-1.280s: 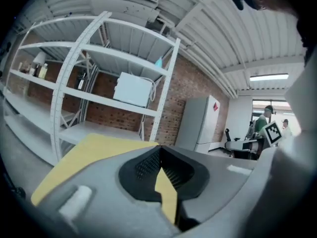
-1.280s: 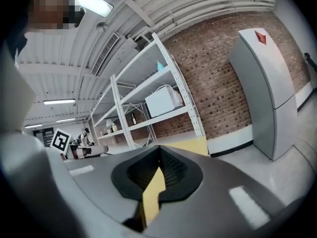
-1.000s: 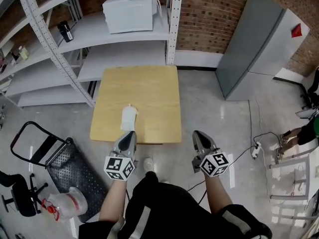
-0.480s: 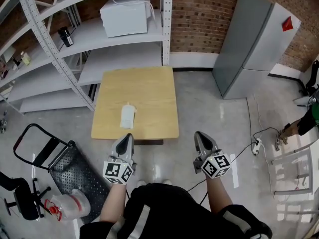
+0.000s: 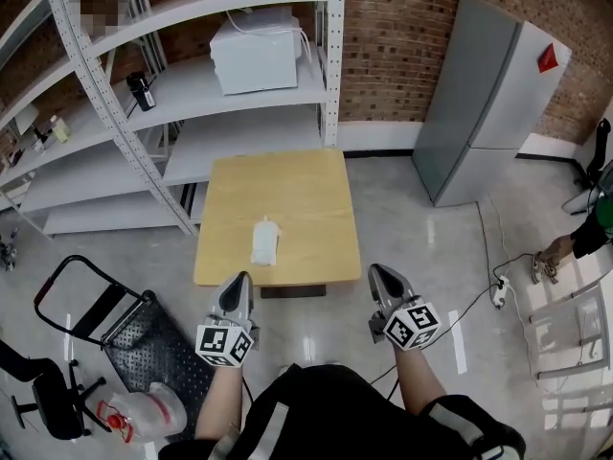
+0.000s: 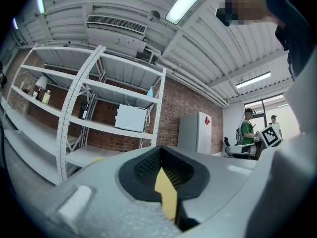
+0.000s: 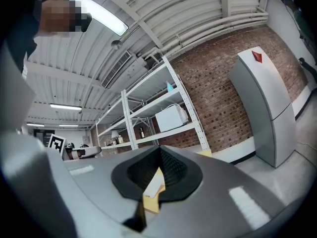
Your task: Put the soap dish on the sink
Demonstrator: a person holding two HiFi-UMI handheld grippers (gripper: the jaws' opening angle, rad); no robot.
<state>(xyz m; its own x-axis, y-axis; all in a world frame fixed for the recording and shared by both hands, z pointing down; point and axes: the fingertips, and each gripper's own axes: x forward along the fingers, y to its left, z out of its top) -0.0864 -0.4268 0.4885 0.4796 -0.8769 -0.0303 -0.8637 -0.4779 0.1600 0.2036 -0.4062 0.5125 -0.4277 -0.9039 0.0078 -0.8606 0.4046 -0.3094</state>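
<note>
A small white soap dish (image 5: 265,241) lies near the front edge of a square wooden table (image 5: 297,190). My left gripper (image 5: 238,278) hovers just short of that edge, below and left of the dish, with its jaws shut and empty. My right gripper (image 5: 376,271) is level with it, off the table's front right corner, and is also shut on nothing. In the left gripper view, the left gripper (image 6: 161,152) points level at the shelving. In the right gripper view, a strip of the table and dish shows through the pad hollow of the right gripper (image 7: 159,150).
Grey metal shelving (image 5: 192,84) behind the table holds a white box-shaped appliance (image 5: 257,51). A tall grey cabinet (image 5: 479,103) stands at the right. On the floor are a folded black cart (image 5: 124,324), a black chair (image 5: 38,391) and a cable with power strip (image 5: 498,290).
Both grippers have drawn back from the table. A second ago the left tip reached over the front edge next to the dish. Both stayed shut.
</note>
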